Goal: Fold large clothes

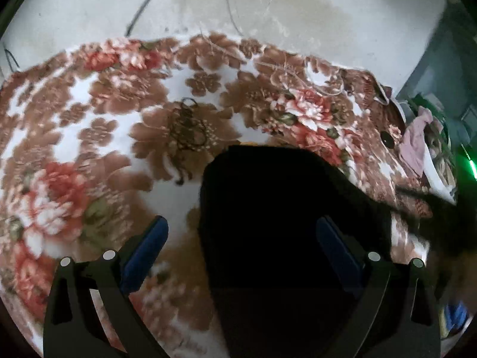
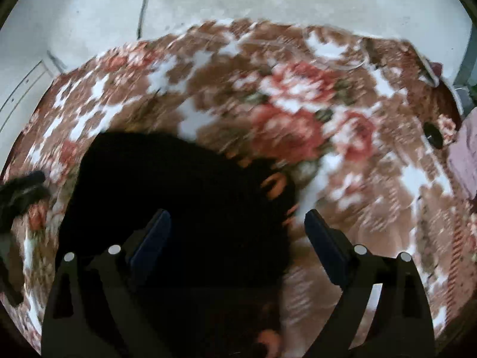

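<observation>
A black garment (image 1: 283, 208) lies folded on a floral blanket (image 1: 89, 125). In the left wrist view it fills the lower middle, and my left gripper (image 1: 241, 238) is open above it, its blue pads (image 1: 146, 247) wide apart and its left finger over bare blanket. In the right wrist view the same black garment (image 2: 167, 197) shows orange print at its right edge. My right gripper (image 2: 237, 229) is open over that right edge, empty. The right view is blurred by motion.
The floral blanket (image 2: 328, 125) covers a bed against a pale wall (image 1: 268, 6). A pile of pink and other clothes (image 1: 417, 143) sits at the right edge. A small black round object (image 1: 388, 139) lies on the blanket near it. A loose dark cord (image 1: 187, 128) lies mid-blanket.
</observation>
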A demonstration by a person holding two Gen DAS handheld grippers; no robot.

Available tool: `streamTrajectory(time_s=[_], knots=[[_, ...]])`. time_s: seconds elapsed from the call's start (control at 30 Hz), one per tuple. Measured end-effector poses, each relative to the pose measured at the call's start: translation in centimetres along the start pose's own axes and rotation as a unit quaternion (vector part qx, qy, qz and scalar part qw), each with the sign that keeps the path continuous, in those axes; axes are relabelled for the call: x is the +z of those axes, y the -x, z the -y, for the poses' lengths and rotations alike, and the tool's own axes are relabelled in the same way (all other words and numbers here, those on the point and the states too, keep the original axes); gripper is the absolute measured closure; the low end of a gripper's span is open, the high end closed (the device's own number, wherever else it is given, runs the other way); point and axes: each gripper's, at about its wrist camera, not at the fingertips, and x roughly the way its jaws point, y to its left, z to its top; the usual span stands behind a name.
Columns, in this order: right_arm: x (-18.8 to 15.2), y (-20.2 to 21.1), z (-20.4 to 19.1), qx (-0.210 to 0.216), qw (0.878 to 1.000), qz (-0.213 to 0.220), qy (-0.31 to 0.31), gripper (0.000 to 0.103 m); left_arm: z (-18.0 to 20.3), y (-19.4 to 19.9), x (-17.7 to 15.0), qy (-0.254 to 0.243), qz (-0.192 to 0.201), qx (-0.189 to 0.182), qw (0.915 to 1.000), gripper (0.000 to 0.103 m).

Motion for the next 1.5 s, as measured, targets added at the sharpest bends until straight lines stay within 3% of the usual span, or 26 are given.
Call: streamTrajectory(time_s=[0.07,0.2,0.3,0.4,0.53,0.6,0.7,0.83,0.93,1.07,1.17,1.3,1.5], knots=[[-1.1,-1.8,-0.7,-0.019,1.000,-0.010,0.003,0.013,0.5,-2.4,1.0,-0.008,0.000,-0.005,1.0000,0.006],[-2.9,-4.4,-0.4,-0.063,0.997,-0.021,0.034,0.014,-0.1,-7.2,-0.1,-0.039,-0.048,0.030,0.9976,0.004],[-3.9,-5.4,1.4,-0.034,0.998,-0.036,0.028,0.013,-1.3,-8.6,-1.2,-0.054,-0.051,0.046,0.9962,0.004],[-4.2,-4.5,1.9,-0.061,0.996,-0.025,0.055,0.012,-2.4,-9.0,-1.0,-0.008,-0.066,0.027,0.9974,0.004],[-4.0,-1.4,3.1,-0.062,0.998,-0.018,0.023,0.012,-0.8,-4.9,-0.9,-0.015,-0.037,0.054,0.9978,0.006],[-4.4,0.9,3.3,-0.039,0.999,-0.004,0.006,0.012,-0.2,-1.8,-1.6,-0.015,-0.017,0.039,0.9990,0.006],[-5.6,2.8,2.0,-0.014,1.000,-0.001,0.011,0.011,1.3,1.4,-4.3,-0.034,-0.018,0.019,0.9991,0.005],[-8.4,0.9,0.1,-0.015,0.999,-0.034,0.035,0.011,2.8,0.8,-8.7,-0.074,-0.051,0.028,0.9956,0.005],[-10.0,-0.8,0.4,-0.028,0.998,-0.049,0.040,0.009,1.4,-0.5,-10.4,-0.061,-0.051,0.023,0.9965,0.004],[-11.5,-1.9,1.2,-0.056,0.995,-0.043,0.075,0.006,2.2,-1.3,-10.1,-0.123,-0.042,0.051,0.9902,0.004],[-10.8,-1.4,2.5,-0.042,0.997,-0.063,0.030,0.006,1.6,-1.3,-9.4,-0.091,-0.066,0.048,0.9925,0.004],[-10.1,1.4,3.0,-0.027,0.998,-0.057,-0.001,0.006,4.3,1.6,-8.8,-0.110,-0.063,0.101,0.9867,0.005],[-10.0,4.6,3.3,-0.007,0.998,-0.055,-0.023,0.006,5.8,5.5,-8.8,-0.108,-0.051,0.103,0.9875,0.005]])
